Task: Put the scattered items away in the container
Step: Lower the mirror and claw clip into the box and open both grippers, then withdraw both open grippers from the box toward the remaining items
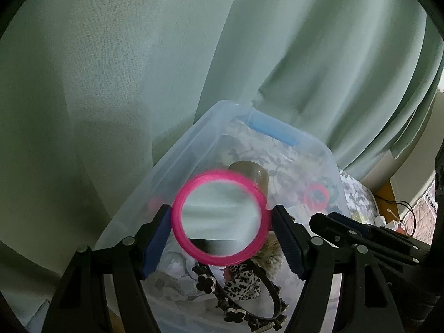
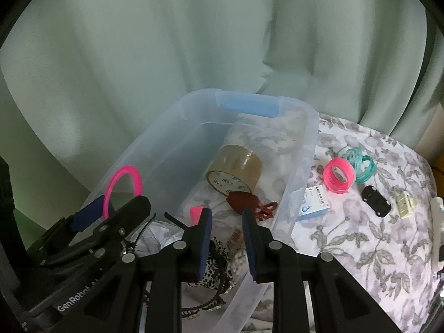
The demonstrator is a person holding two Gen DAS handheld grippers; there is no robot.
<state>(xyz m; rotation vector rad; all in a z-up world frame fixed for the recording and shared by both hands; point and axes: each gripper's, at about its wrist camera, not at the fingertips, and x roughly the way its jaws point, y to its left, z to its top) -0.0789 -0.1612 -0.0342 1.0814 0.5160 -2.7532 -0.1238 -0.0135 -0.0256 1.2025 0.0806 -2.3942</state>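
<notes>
A clear plastic bin [image 2: 306, 138] with a blue handle stands on a flowered cloth. My left gripper [image 1: 222, 216] hangs over it, its blue pads pressed on the sides of a pink ring [image 1: 177, 219], which looks blurred. The same pink ring [image 2: 126, 172] shows at the left of the right wrist view. My right gripper [image 2: 227, 212] stands over the bin with a narrow gap and nothing between its pads. Just past its tips a dark red hair claw [image 2: 244, 201] lies in the bin beside a brown tape roll [image 2: 236, 166].
A leopard scrunchie [image 1: 244, 280] and a black flowered headband [image 1: 273, 299] lie in the bin. Right of it on the cloth [image 2: 360, 249] are stacked pink rings [image 2: 340, 179], teal rings [image 2: 360, 166], a small box [image 2: 313, 204], a black toy car [image 2: 376, 201] and a cream clip [image 2: 406, 204]. A green curtain [image 2: 194, 41] hangs behind.
</notes>
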